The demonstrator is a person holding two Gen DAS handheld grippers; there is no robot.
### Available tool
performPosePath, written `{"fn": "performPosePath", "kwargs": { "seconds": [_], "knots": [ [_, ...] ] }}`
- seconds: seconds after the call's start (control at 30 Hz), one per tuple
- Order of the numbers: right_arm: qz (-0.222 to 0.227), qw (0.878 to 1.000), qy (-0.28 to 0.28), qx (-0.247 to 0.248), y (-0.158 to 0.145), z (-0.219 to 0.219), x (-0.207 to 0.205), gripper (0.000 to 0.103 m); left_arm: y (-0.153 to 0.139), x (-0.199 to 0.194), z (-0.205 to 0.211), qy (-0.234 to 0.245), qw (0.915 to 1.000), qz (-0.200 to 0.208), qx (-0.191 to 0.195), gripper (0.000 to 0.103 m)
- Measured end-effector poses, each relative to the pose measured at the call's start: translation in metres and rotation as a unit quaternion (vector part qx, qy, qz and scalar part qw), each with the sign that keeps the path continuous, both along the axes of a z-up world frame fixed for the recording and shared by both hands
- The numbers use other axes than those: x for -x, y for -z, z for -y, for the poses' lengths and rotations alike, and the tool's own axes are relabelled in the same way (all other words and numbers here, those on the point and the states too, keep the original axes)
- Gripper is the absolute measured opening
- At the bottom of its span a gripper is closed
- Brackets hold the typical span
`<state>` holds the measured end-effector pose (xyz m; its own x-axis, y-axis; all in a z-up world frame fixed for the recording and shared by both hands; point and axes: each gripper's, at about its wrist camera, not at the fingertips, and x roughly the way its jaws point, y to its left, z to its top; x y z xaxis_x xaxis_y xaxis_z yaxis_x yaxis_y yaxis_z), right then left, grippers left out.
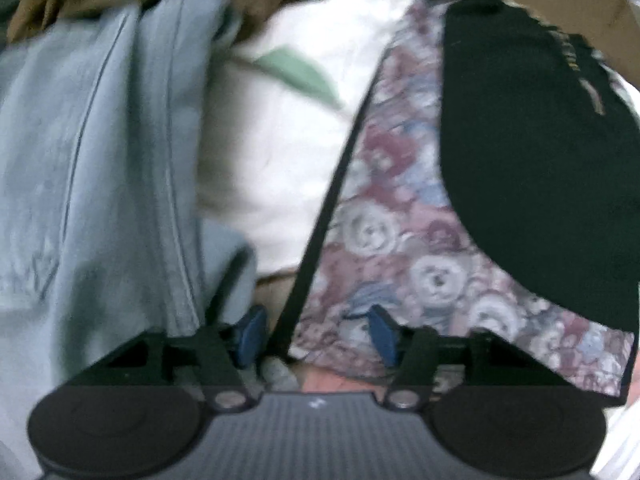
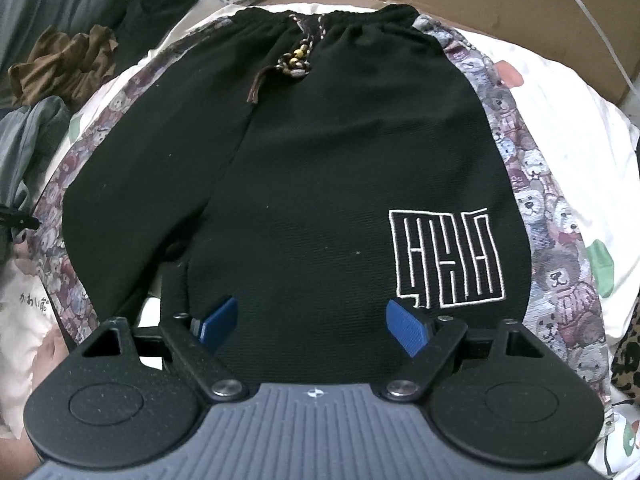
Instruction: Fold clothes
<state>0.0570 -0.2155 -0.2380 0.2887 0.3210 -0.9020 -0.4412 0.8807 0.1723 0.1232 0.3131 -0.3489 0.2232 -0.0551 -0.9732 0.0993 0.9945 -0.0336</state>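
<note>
On white bedsheet (image 2: pixel 568 152): black shorts (image 2: pixel 320 160) lie flat, waistband far, bear-print side panels (image 2: pixel 560 264) at both edges. Right view alone shows whole garment, white maze logo (image 2: pixel 446 258), beaded drawstring (image 2: pixel 296 62); right hand-held gripper (image 2: pixel 314 324) open just above hem. Left view, blurred, alone shows light-blue garment (image 1: pixel 100 160) beside shorts (image 1: pixel 520 160); left hand-held gripper (image 1: pixel 318 334) open at bear-print panel's (image 1: pixel 400 240) black edge.
</note>
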Motion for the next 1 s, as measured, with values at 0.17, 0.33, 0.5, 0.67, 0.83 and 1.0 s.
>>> {"fn": "performPosePath", "kwargs": {
  "seconds": [0.17,0.33,0.5,0.67,0.83,1.0],
  "knots": [
    [-0.004,1.0,-0.002,0.002,0.003,-0.001,0.002,0.086,0.005,-0.002,0.0,0.006,1.0,-0.002,-0.006,0.052],
    [-0.006,1.0,-0.002,0.0,0.004,-0.001,0.003,0.086,0.009,-0.007,-0.006,-0.001,0.9998,-0.018,0.006,0.053],
    [-0.003,1.0,-0.005,-0.005,0.002,-0.003,0.004,0.086,0.007,-0.008,-0.009,-0.005,0.9994,-0.033,0.002,0.039],
    [0.0,1.0,-0.006,-0.008,0.0,-0.004,0.003,0.086,0.0,-0.006,-0.018,-0.02,0.9991,-0.037,-0.004,0.007],
    [0.002,1.0,-0.01,-0.013,-0.003,-0.007,0.004,0.086,-0.012,-0.001,-0.02,-0.015,0.9997,-0.02,-0.005,0.005],
    [0.013,0.999,-0.023,-0.024,-0.012,-0.017,0.005,0.086,-0.039,0.005,-0.014,-0.03,0.9992,-0.002,0.027,0.005]
  ]
}}
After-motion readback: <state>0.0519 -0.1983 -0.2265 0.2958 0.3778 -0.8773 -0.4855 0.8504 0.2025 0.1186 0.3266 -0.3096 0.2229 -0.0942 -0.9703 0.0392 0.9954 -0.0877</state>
